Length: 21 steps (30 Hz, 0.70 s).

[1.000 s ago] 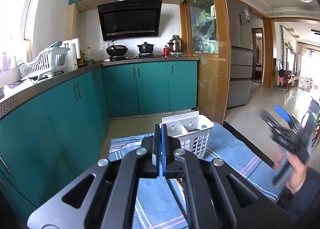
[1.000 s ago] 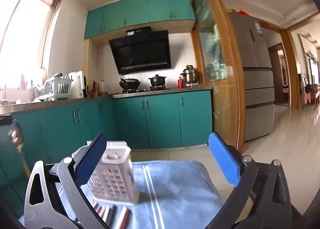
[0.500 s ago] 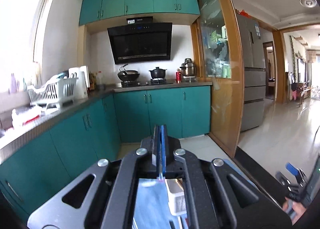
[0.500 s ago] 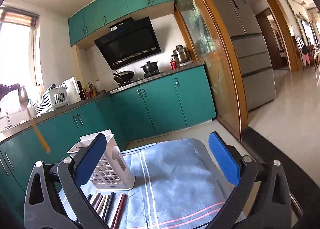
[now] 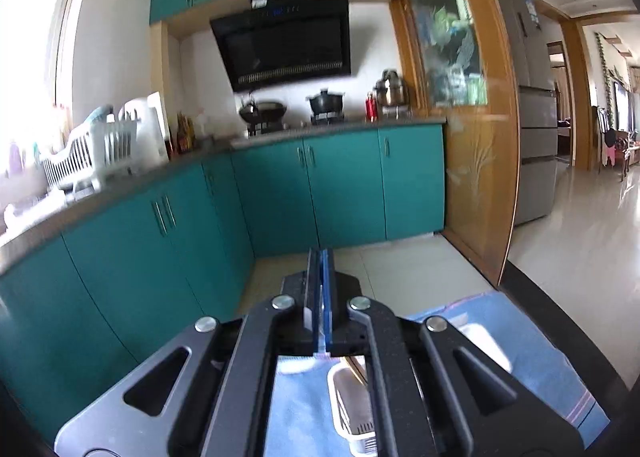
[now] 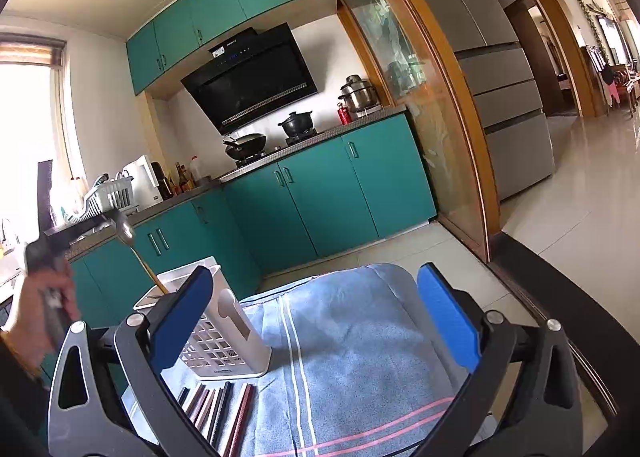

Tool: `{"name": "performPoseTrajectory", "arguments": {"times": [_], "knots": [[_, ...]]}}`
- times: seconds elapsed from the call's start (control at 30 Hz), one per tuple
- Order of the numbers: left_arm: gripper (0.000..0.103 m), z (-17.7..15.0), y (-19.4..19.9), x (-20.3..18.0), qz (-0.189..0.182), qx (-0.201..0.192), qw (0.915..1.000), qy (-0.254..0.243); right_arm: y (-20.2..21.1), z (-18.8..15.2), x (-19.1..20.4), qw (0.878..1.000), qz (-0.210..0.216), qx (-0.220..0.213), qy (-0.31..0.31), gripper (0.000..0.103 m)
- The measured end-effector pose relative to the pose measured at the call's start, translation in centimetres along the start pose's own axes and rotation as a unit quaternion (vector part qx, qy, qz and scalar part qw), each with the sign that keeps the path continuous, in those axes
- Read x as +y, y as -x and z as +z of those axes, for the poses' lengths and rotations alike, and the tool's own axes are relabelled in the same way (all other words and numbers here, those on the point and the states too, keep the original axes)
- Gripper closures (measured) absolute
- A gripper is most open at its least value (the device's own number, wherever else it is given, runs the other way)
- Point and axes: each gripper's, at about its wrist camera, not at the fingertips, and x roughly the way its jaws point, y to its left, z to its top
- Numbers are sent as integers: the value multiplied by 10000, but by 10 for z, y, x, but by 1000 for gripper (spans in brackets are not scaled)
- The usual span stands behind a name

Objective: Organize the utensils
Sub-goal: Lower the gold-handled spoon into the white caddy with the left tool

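A white slotted utensil holder stands on a blue towel; it also shows under the left gripper. My left gripper is shut on a spoon with a yellow handle. In the right wrist view that spoon hangs bowl up, its handle tip at the holder's rim. My right gripper is open and empty, above the towel to the right of the holder. Several dark chopsticks lie on the towel in front of the holder.
Teal cabinets and a counter with a dish rack, a wok and pots run behind. A wooden glass partition and a fridge stand to the right. The table's dark edge runs along the right.
My left gripper has lifted the spoon up and brought it over the holder, handle down. My right gripper has tilted down toward the towel and stayed open.
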Motion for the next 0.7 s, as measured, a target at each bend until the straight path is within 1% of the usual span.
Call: {"name": "performPoseTrajectory", "arguments": {"times": [0.1,0.2,0.23,0.27,0.3,0.33,0.37,0.4,0.47,0.53,0.57,0.63,0.7], "knots": [[102,-18,-19,-1,-185,273,9994,130,-3,-1,0,10000,26,43,5,3],[99,-31,-25,0,-212,391,9989,170,-5,-1,3,10000,50,75,42,3],[74,-33,-25,1,-230,388,9988,185,-6,-2,4,9999,61,98,60,3],[25,-38,-21,3,-203,381,9989,197,-7,-2,6,9999,75,127,85,3],[12,-39,-15,4,-123,298,9992,216,-8,-2,8,9998,88,156,127,3],[10,-42,-6,7,-37,142,9996,249,-8,-3,10,9997,79,166,173,3],[10,-44,7,12,-87,19,9996,282,-7,-4,12,9996,80,170,215,3],[9,-46,19,16,-176,-5,9994,305,-7,-5,14,9994,94,184,268,3],[8,-54,48,26,-185,-106,9990,393,-5,-6,19,9990,116,196,372,3],[4,-66,81,37,-203,-264,9981,522,-2,-7,26,9984,153,208,496,3],[4,-77,104,42,-168,-334,9976,577,0,-8,30,9980,167,224,562,3],[4,-97,134,46,-143,-339,9974,619,2,-10,38,9971,171,271,695,3],[4,-121,158,44,-30,-106,9977,670,5,-16,47,9957,151,375,830,3]]}}
